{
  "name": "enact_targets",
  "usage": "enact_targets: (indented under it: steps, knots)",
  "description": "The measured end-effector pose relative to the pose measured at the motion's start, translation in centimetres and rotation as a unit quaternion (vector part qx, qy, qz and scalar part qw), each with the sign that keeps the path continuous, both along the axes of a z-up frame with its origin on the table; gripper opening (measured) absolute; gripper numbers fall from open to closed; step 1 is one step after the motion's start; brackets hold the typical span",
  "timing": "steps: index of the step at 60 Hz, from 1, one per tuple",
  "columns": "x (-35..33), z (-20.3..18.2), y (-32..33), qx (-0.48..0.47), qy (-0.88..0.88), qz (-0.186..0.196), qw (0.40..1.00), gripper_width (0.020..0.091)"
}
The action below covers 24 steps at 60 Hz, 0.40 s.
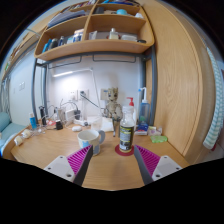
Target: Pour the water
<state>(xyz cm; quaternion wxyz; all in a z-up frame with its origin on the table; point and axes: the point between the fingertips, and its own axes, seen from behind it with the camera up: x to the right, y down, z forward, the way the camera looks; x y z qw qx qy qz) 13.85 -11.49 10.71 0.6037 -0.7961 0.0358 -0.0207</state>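
Observation:
A bottle (pixel 126 128) with a white cap and dark label stands upright on a red coaster (pixel 124 151) on the wooden desk (pixel 110 170), just beyond my fingers and slightly right of centre. A white cup (pixel 91 138) sits on the desk to its left, just ahead of my left finger. My gripper (pixel 113 162) is open, its magenta pads (pixel 79 160) spread wide with only bare desk between them. Nothing is held.
Small bottles, cables and clutter line the back of the desk on the left (pixel 55 120). A green item (pixel 157 139) lies right of the bottle. A wooden shelf (pixel 95 45) with several items hangs above. A wooden cabinet side (pixel 180 80) rises on the right.

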Motion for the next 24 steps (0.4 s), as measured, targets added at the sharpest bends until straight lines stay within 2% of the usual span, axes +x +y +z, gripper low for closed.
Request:
enact_targets:
  steps: [8, 24]
  knots:
    - [-2.6, 1.5, -1.0, 0.022, 0.004, 0.023, 0.999, 0.0852]
    - [-4.5, 3.5, -0.9, 0.047, 0.008, 0.032, 0.998, 0.0854]
